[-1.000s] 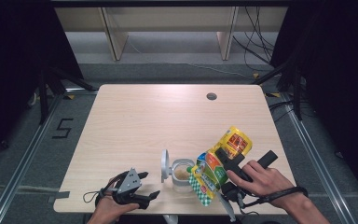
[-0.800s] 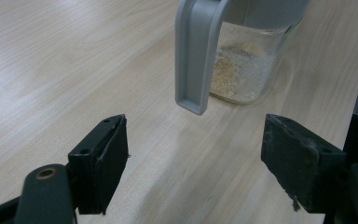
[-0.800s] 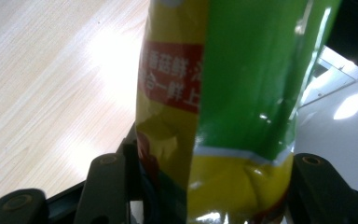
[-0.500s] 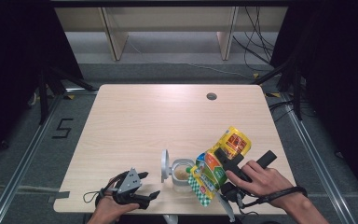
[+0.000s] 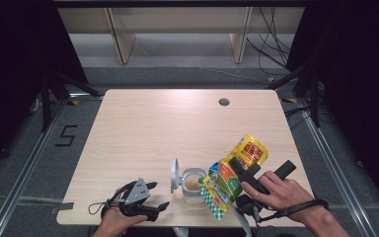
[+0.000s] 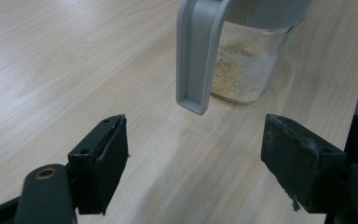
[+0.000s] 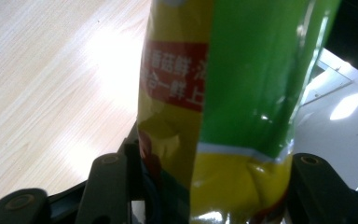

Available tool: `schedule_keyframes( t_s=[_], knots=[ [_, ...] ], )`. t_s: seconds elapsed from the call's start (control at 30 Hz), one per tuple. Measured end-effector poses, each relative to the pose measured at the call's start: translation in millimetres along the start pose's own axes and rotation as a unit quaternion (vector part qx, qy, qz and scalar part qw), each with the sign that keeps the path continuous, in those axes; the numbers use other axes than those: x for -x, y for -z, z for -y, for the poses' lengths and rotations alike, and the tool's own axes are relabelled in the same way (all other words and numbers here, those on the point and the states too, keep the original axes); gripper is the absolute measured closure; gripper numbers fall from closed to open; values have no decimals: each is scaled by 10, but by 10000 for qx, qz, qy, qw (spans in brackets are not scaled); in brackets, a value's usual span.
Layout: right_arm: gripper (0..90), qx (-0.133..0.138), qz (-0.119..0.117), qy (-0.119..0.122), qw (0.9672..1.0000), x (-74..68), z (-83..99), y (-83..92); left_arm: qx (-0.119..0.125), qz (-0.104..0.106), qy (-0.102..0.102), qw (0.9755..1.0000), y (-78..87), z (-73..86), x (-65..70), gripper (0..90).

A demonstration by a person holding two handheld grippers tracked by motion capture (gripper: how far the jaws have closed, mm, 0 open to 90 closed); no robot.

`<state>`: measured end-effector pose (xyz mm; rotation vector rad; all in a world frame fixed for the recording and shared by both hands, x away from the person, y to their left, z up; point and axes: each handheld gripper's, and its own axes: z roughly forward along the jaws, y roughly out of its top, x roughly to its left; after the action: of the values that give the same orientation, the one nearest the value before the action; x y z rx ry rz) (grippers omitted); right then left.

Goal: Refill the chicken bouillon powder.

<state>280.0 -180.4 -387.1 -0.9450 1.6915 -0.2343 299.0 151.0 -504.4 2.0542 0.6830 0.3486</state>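
Right gripper [image 5: 232, 173], at about 5 o'clock on the table [image 5: 177, 123], has its jaws clamped on a yellow-and-green snack bag [image 5: 229, 180], which is tilted with its lower end at the jar's rim. Just beside the bag, toward 9 o'clock, stands a clear glass jar [image 5: 193, 183] holding some beige powder, its grey lid [image 5: 174, 175] flipped up on the far side from the bag. Left gripper [image 5: 159, 196] rests near the table's 7 o'clock edge, jaws spread wide with nothing between them, pointing at the jar. A small round hole [image 5: 223, 102] sits toward 1 o'clock.
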Motion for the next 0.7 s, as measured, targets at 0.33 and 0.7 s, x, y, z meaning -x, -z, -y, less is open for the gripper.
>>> schedule_keyframes(
  t_s=[0.33,0.7],
  knots=[
    [524,-46,-2,-5,10000,-12,16,64,6,-35,7,10000,-2,0,6,226],
    [526,-69,8,-24,10000,-25,39,118,-36,-40,-40,10000,2,-1,0,226]
  ],
)
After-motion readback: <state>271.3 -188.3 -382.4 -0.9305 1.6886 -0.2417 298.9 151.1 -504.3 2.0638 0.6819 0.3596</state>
